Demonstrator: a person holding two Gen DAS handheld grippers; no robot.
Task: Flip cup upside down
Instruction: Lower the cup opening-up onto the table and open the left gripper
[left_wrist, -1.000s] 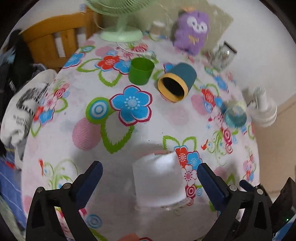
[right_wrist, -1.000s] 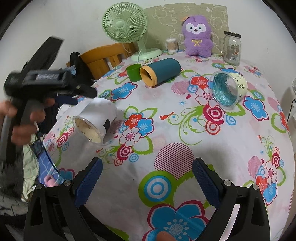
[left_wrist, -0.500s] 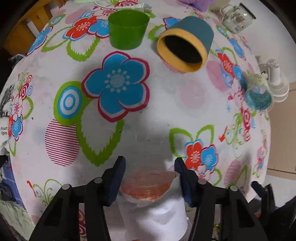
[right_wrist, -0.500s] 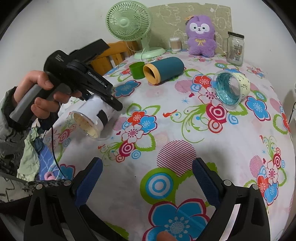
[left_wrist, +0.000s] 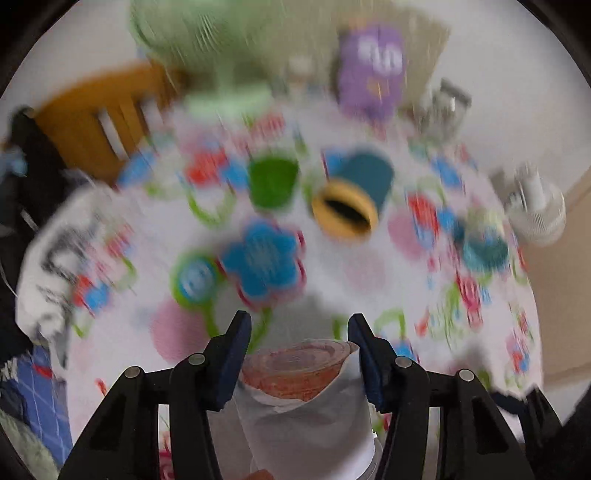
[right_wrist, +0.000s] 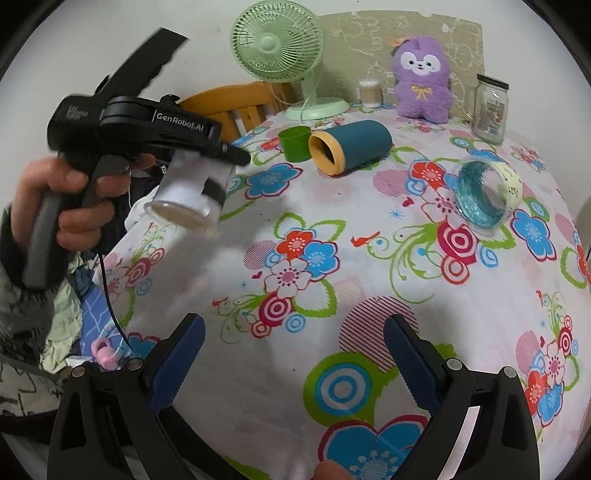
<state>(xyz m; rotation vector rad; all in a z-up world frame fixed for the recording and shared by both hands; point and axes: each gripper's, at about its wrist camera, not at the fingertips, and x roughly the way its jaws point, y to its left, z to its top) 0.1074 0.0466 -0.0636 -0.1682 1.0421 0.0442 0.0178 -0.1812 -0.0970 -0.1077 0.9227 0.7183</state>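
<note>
The left gripper (left_wrist: 299, 332) clamped a white cup (left_wrist: 306, 402) between its blue pads (left_wrist: 236, 354), one on each side of the wall, and held it clear of the table (right_wrist: 369, 266). From the right wrist, the cup (right_wrist: 192, 192) hung in the air above the table's left edge, tilted with its open mouth down and toward the camera, the left hand (right_wrist: 62, 206) wrapped around the black handle. The right gripper (right_wrist: 293, 343) stood wide and held nothing, low over the floral cloth near the front edge. Farther back, a small green cup (right_wrist: 294, 142) stood upright just beside a teal tube (right_wrist: 351, 149) that lay on its side, its yellow-rimmed mouth facing forward. A roll of tape (right_wrist: 485, 195) lay to the right. A green fan (right_wrist: 277, 48), a purple plush (right_wrist: 421, 81) and a glass jar (right_wrist: 489, 107) lined the far edge. The left wrist view was heavily blurred beyond the gripper.
</note>
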